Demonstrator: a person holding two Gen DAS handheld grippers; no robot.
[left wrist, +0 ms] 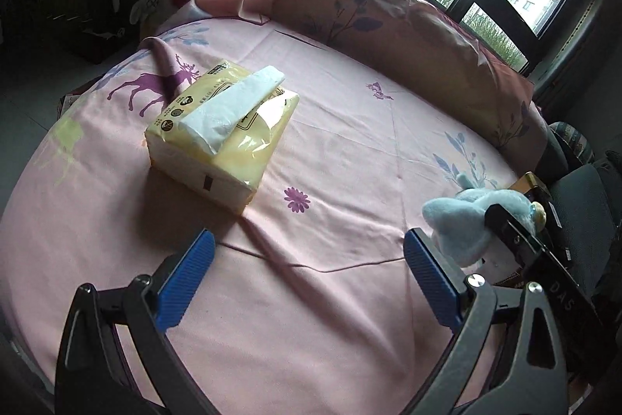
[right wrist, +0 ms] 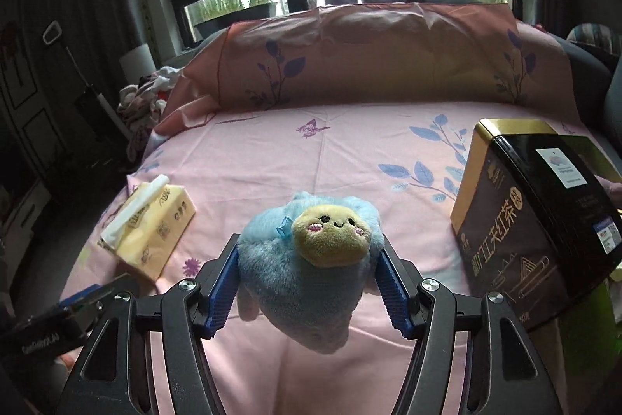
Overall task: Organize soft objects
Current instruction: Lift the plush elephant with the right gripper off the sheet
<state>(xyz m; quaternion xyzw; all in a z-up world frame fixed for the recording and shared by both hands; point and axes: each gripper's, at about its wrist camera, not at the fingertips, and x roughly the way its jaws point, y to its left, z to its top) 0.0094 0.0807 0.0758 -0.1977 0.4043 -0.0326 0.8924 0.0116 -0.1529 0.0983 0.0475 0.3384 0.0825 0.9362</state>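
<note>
The right gripper is clamped on a blue plush toy (tan smiling face toward the cam) — held just above the pink bedsheet, w/ a black-and-gold tea box to its right. The left gripper is spread wide, nothing between its pads — hovering near a yellow tissue pack lying on the sheet.

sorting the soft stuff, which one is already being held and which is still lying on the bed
The blue plush toy is held, squeezed between the right gripper fingers. The yellow tissue pack lies untouched on the pink sheet, ahead of the open left gripper.
</note>
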